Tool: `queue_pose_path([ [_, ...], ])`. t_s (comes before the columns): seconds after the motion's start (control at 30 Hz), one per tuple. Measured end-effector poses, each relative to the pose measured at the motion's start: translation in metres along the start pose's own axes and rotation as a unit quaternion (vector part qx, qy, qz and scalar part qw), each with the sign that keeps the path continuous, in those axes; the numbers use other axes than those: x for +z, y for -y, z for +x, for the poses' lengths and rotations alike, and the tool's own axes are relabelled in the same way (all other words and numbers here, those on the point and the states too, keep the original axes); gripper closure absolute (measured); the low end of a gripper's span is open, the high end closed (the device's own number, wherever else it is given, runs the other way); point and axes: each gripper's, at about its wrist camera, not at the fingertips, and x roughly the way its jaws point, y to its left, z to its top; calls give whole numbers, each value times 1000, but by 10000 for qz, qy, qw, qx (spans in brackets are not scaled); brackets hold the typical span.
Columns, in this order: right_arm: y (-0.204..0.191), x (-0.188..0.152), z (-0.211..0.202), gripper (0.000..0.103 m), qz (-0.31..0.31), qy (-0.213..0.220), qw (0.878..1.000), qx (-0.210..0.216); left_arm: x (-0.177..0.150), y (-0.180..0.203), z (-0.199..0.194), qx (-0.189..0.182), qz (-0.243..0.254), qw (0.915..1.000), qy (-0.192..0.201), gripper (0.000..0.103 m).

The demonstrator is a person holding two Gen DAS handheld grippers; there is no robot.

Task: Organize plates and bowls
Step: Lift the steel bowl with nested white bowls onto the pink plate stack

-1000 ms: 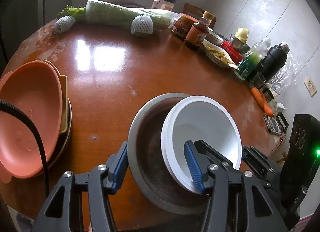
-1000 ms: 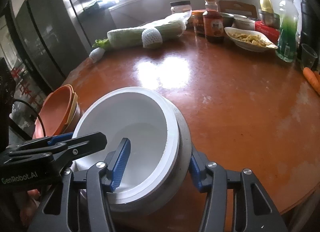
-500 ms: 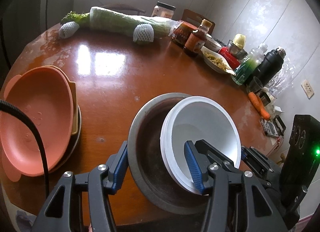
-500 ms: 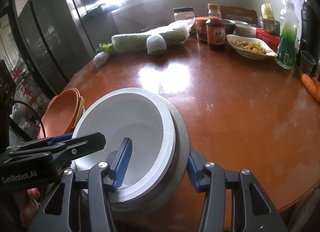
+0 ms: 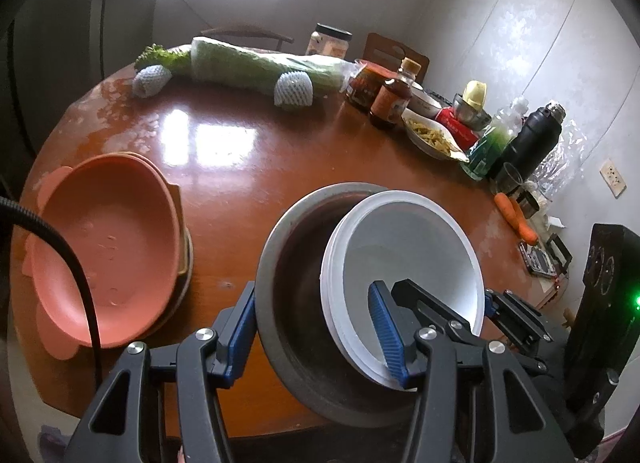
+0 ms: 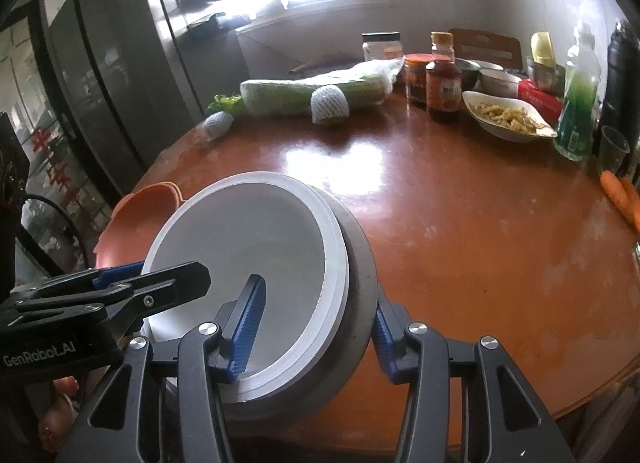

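Observation:
A grey bowl [image 5: 280, 231] with white bowls [image 5: 408, 247] nested in it hangs tilted above the brown round table [image 5: 240, 167], held from both sides. My left gripper [image 5: 312, 291] is shut on the stack, one pad outside the grey rim and the other inside the top white bowl. My right gripper [image 6: 318, 295] grips the opposite side of the grey bowl [image 6: 360, 259] and white bowl [image 6: 248, 239] the same way. A stack of orange plates [image 5: 108, 239] lies on the table to the left.
Along the far side lie a long cabbage [image 5: 256, 67], two foam-netted fruits [image 5: 294, 89], jars, a sauce bottle [image 5: 394, 97], a dish of food [image 5: 432, 139], a green bottle [image 5: 490, 143], a black flask [image 5: 532, 139] and carrots [image 5: 516, 219]. A black cable [image 5: 76, 271] crosses the orange plates.
Both grippers have risen with the bowl stack, and the table and orange plates now sit lower and farther off. The right jaws have drawn slightly closer together on the rims.

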Motion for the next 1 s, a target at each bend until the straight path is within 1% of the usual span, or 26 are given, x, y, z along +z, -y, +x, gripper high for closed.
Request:
queue_pose_path([
  [0.4,-38,10,-3,52,-294,50,9995,-49,1,-28,-23,-28,-104,9997,226,49],
  [0.67,-67,18,1,52,-485,67,9988,-12,4,-50,-43,48,-194,9988,440,49],
  [1.0,-102,30,7,52,-710,137,9971,217,7,-77,-65,206,-326,9971,658,49],
])
